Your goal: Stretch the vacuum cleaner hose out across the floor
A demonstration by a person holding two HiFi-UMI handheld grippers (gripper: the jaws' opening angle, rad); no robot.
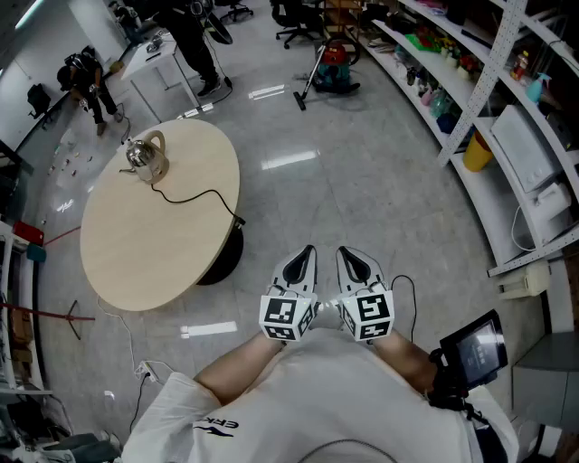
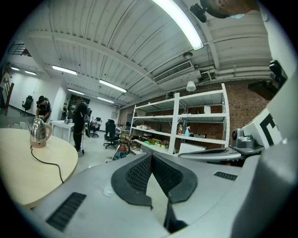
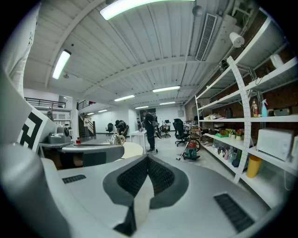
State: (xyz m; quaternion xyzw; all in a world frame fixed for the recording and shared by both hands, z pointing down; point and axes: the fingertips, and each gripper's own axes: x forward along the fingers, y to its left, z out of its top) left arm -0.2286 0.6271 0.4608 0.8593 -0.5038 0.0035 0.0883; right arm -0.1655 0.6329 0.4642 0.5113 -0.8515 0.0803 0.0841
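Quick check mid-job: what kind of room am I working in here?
Most likely an open workshop or lab-style office: tall white metal shelving racks stocked with supplies run along one side, a round beige wooden table stands on the floor, and black swivel office chairs sit at the far end.

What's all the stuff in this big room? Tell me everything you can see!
round table: one, light wood, on the floor at the left
kettle: one, silvery, at the table's far edge
cord: one, black, running from the kettle across the table
vacuum cleaner: one, red and green, far off on the floor by the shelves
shelves: one long run, white, along the right wall
bucket: one, yellow, on a low shelf
office chairs: at least two, black, at the far end
people: two, dark clothes, far left
screen: one, black, near right
left gripper: one, grey, shut, empty
right gripper: one, grey, shut, empty
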